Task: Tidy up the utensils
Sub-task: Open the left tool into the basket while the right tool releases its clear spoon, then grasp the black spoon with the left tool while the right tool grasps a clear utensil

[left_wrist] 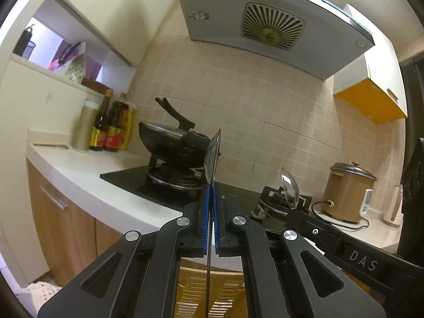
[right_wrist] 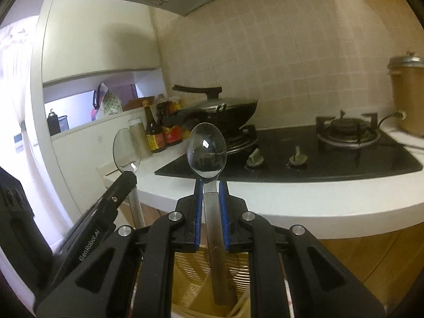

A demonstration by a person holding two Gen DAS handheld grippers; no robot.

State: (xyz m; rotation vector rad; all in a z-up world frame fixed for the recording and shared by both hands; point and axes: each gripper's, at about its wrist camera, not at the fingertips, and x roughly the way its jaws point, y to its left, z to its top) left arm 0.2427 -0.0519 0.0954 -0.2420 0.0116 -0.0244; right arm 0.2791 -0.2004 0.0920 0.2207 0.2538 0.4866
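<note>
Gripping spoon (right_wrist: 207,147) between right tongs (right_wrist: 211,185)

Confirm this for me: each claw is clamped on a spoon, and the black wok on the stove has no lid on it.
Wrong on the wok: a lid sits on it, as the right wrist view shows. The rest stands: the left claw and the right claw are each clamped on a spoon.

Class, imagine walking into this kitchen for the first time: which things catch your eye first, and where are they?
Two metal spoons held up in front of the stove: the right gripper clamps one spoon facing the camera, the left gripper another spoon edge-on. Behind them, a black wok sits on the left burner.
</note>
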